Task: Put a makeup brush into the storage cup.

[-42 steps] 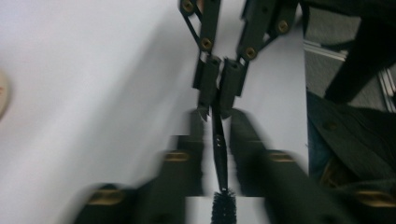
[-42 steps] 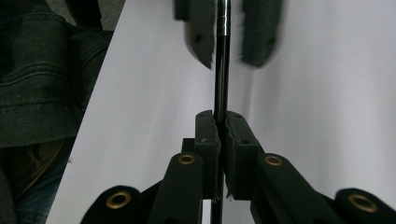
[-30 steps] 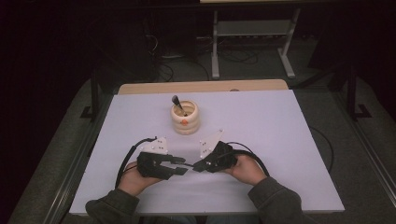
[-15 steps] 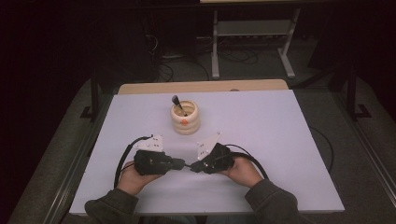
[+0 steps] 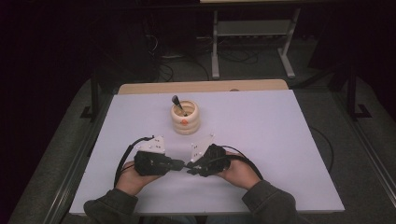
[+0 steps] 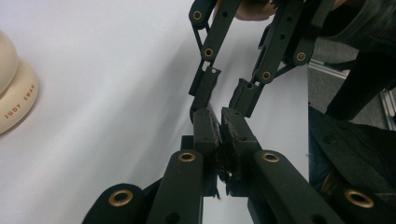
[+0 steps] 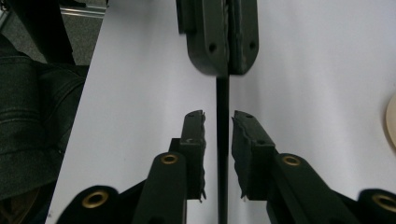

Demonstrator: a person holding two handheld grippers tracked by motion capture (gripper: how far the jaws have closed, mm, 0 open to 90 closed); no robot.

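**A:** Items on the white rectangular surface (image 5: pixel 289 140), counted?

**B:** One cream ribbed ceramic pot (image 5: pixel 185 119), near the middle of the surface, somewhat toward the far edge. One dark-handled tool (image 5: pixel 179 104), standing tilted inside the pot. Two black hand-held tongs, tip to tip at the middle of the near edge, well apart from the pot.

**A:** State of each?

**B:** Left tongs (image 5: pixel 180 164): jaws pressed together pad to pad, with no object made out between them. Right tongs (image 5: pixel 190 168): jaws parted by a narrow gap, gripping nothing. In the right gripper view a thin dark line (image 7: pixel 222 140) runs from the left tips down through that gap. Whether it is a strip or a shadow, I cannot tell.

**A:** Hazards?

**B:** In my judgement, three. The tips sit nearly touching, so a small push from either hand could jam them against each other. A fast reach toward the far edge could knock the pot and tip the tool out. The trailing cables could drag across the surface and catch.
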